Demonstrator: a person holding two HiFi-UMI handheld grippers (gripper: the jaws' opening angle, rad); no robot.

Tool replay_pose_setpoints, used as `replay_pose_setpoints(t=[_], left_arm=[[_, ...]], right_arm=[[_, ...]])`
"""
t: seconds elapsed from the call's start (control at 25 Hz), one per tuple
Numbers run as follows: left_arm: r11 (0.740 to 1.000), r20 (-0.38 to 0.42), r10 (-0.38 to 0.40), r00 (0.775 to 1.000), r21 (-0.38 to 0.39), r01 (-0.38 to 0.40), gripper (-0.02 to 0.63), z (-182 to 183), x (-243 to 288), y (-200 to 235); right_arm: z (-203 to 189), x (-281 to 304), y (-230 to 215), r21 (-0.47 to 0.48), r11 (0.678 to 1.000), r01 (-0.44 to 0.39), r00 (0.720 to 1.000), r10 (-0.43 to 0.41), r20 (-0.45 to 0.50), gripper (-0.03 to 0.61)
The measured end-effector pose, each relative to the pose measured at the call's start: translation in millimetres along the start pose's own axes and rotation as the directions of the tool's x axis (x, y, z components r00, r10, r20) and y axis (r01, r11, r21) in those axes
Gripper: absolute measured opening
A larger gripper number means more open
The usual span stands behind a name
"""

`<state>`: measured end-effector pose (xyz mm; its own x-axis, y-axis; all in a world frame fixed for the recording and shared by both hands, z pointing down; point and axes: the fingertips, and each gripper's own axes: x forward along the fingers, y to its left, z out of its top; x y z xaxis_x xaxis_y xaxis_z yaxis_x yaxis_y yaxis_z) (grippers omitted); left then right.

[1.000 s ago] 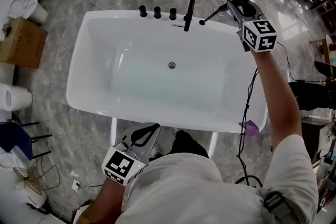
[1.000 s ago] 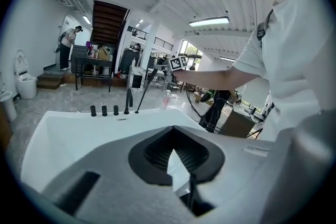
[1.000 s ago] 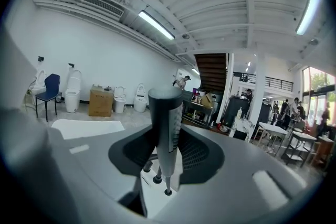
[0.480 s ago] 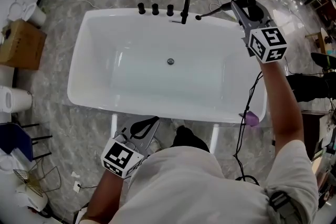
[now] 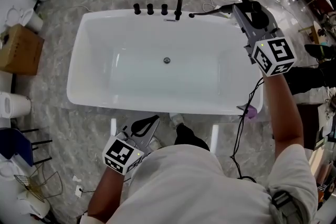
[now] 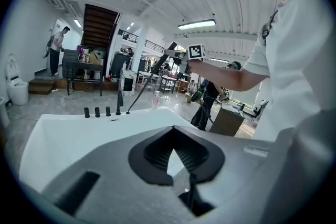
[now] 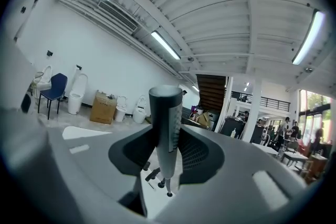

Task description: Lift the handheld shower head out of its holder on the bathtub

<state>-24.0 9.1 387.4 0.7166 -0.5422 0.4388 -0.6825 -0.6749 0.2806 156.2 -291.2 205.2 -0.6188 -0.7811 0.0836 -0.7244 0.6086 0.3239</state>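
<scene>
While seemingly unhooked, shower head (image 7: pixel 166 123) aloft.

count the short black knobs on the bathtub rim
3, in a row on the far rim of the bathtub: left knob, middle knob, right knob, just left of the taller black spout. None seems hidden.

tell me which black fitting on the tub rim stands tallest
The spout, just right of the three knobs; they are short stubs, it rises well above them.
</scene>
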Motion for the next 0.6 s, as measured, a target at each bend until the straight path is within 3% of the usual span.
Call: replay_pose_setpoints(t=[0.6], left_arm=[[1.0,0.002,-0.017,1.0,0.016,0.017,0.006,-20,-27,-25]], right_arm=[[43,-78,54,-0.046,0.999,0.014,0.999,-0.012,0.05,0.143]])
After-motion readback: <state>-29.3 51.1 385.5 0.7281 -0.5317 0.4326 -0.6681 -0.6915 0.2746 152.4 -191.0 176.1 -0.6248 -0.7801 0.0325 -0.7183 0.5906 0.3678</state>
